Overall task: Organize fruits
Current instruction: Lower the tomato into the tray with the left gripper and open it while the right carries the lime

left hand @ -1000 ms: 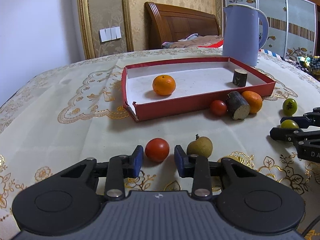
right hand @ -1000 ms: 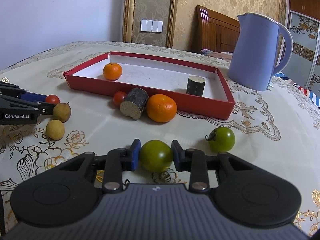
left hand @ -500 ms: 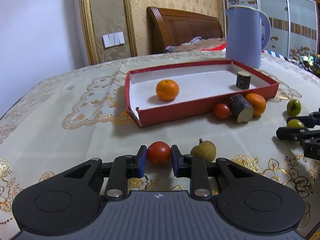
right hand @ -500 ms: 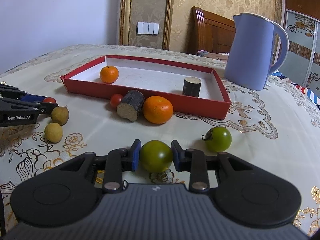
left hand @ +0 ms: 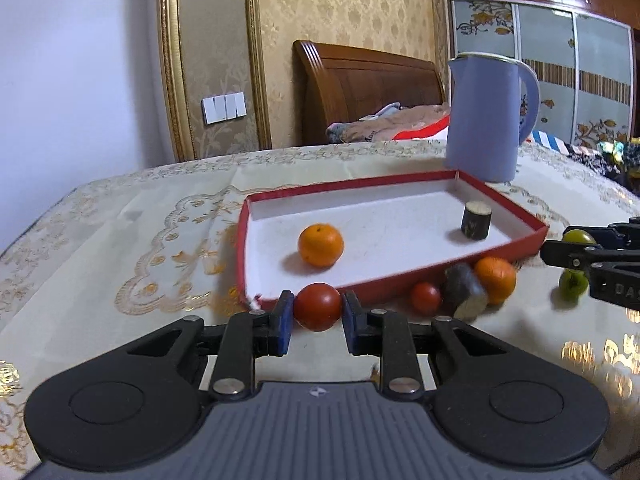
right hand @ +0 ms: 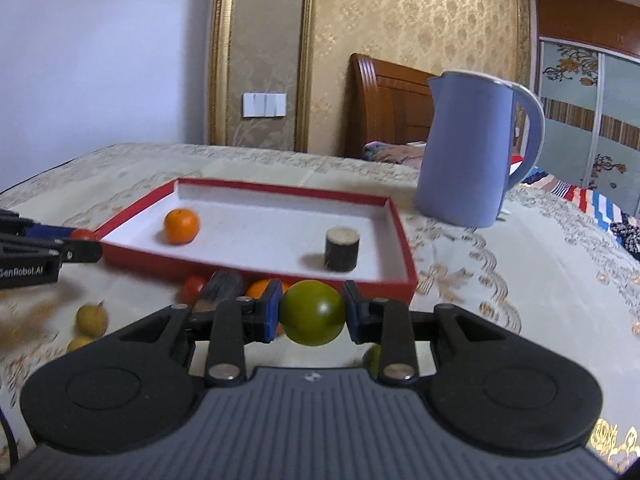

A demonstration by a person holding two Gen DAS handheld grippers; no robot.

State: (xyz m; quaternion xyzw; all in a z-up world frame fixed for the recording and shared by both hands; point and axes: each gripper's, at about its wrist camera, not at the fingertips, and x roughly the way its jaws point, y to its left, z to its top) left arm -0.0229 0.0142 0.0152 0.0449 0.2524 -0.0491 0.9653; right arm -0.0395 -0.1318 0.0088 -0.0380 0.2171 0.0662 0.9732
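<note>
My left gripper [left hand: 317, 317] is clamped on a red tomato [left hand: 318, 306], held clear of the tablecloth [left hand: 120, 240] just before the near wall of the red tray [left hand: 400, 280]. My right gripper [right hand: 311, 312] pinches a green tomato [right hand: 312, 312] the same way, lifted before the tray's near right corner. Inside the tray sit an orange [left hand: 321, 245] and an upright wooden block [left hand: 475, 220]; behind it stands a blue kettle [left hand: 486, 116].
</note>
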